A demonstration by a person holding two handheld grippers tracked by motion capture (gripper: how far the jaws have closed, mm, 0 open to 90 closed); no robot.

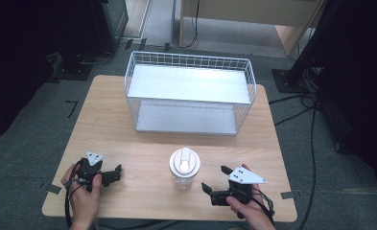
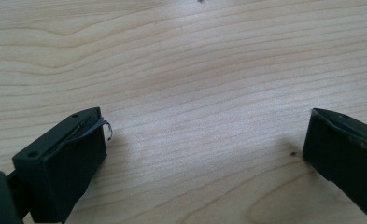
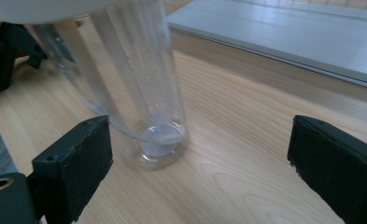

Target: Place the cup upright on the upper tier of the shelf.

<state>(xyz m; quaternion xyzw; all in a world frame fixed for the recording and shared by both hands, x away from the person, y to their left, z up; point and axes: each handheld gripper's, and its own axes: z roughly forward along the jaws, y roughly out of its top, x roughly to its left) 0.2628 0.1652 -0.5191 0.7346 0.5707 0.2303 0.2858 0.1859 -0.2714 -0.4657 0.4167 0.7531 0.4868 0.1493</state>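
A clear plastic tumbler (image 1: 184,168) with a white lid stands upright near the table's front middle. In the right gripper view the tumbler (image 3: 139,79) rises just ahead and to the left of the jaws. My right gripper (image 1: 215,178) lies to the tumbler's right, open, pointing left toward it without touching. Its jaws (image 3: 200,158) stand wide apart with bare wood between them. My left gripper (image 1: 115,175) rests at the front left, pointing right, well clear of the tumbler. It is open too (image 2: 204,154), over bare tabletop.
A white wire rack (image 1: 191,93) with two grey shelves stands at the back middle of the wooden table (image 1: 143,139); its lower shelf (image 3: 288,32) lies beyond the tumbler. Cables and dark stands sit on the floor around the table.
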